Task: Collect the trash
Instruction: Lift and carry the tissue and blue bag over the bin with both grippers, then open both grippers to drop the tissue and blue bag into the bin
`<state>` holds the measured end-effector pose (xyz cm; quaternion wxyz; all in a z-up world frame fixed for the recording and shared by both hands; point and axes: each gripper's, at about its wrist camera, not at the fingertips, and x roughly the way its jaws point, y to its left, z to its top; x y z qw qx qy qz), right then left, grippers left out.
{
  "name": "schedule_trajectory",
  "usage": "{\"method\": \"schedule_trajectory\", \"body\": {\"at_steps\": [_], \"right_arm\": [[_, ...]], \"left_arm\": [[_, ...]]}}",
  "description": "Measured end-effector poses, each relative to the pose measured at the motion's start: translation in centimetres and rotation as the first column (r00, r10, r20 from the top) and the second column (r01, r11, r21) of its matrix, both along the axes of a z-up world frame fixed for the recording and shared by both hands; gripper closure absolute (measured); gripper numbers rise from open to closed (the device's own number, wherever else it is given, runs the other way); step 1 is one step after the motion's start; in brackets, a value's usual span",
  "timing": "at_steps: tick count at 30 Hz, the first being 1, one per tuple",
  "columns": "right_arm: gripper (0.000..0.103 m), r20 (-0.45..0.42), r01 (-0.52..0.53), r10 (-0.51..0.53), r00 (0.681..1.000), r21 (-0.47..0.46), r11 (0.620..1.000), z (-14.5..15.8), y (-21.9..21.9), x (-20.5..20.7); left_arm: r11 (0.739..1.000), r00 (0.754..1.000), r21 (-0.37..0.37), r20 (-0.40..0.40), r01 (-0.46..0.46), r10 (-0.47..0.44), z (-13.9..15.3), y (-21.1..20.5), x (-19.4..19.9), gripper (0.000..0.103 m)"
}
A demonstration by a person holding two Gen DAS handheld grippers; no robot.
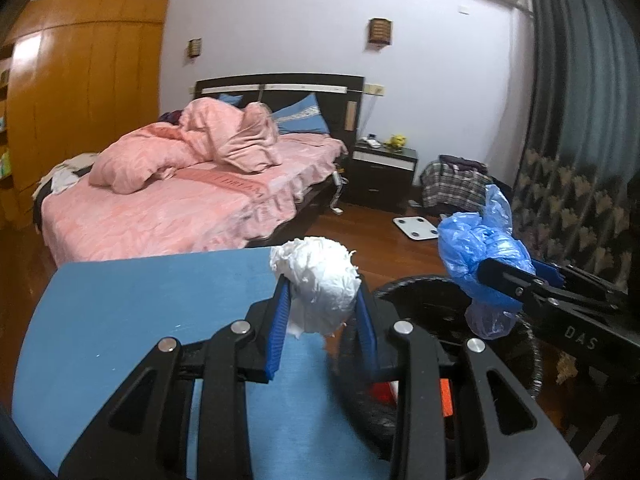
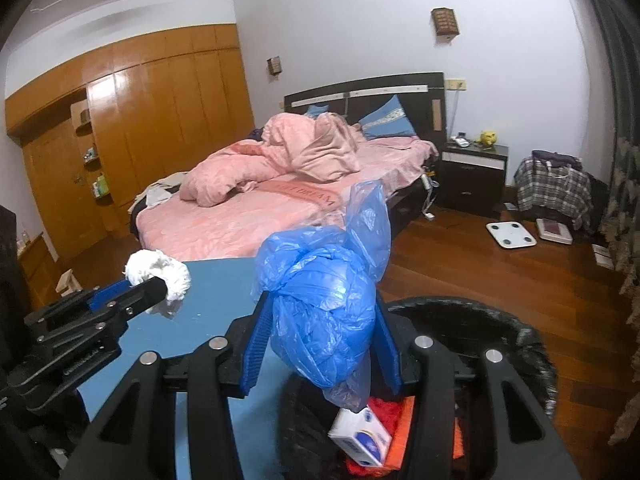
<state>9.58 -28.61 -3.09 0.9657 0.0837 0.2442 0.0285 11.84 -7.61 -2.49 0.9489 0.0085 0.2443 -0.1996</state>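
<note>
White tissue wad [image 1: 320, 280] is clamped in the left gripper [image 1: 322, 316], above the blue table's [image 1: 140, 320] edge beside the bin [image 2: 500, 332]. Right gripper [image 2: 320, 344] grips a blue plastic bag [image 2: 324, 312] over that bin.

You have a blue tabletop [image 1: 132, 320] in front of you, its surface bare. Beyond it the wooden floor [image 2: 480, 280] carries a black-lined trash bin [image 2: 532, 344], a white bathroom scale [image 2: 511, 233] and the bed [image 2: 248, 224].
</note>
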Motion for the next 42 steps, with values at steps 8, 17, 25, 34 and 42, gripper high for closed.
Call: {"method": "schedule_trajectory", "body": {"at_steps": [8, 17, 25, 34, 42], "right_arm": [[0.056, 0.019, 0.056, -0.056, 0.998, 0.000, 0.998, 0.6, -3.3, -2.4], [0.056, 0.019, 0.122, -0.123, 0.992, 0.010, 0.992, 0.1, -6.5, -4.4], [0.056, -0.013, 0.155, -0.154, 0.988, 0.010, 0.988, -1.6, -8.0, -4.9], [0.056, -0.076, 0.183, -0.182, 0.980, 0.018, 0.983, -3.9, -9.9, -4.7], [0.056, -0.114, 0.189, -0.186, 0.976, 0.016, 0.982, -5.5, -10.8, -3.9]], "left_arm": [[0.996, 0.996, 0.019, 0.022, 0.085, -0.086, 0.6, -3.7, -1.8, 0.072], [0.986, 0.986, 0.035, 0.032, 0.164, -0.165, 0.5, -6.7, -2.9, 0.072], [0.977, 0.977, 0.043, 0.024, 0.210, -0.211, -0.6, -9.1, -3.2, 0.072], [0.968, 0.969, 0.050, -0.028, 0.247, -0.246, -3.4, -11.0, -1.9, 0.072], [0.964, 0.965, 0.064, -0.061, 0.258, -0.254, -5.7, -11.8, -0.6, 0.072]]}}
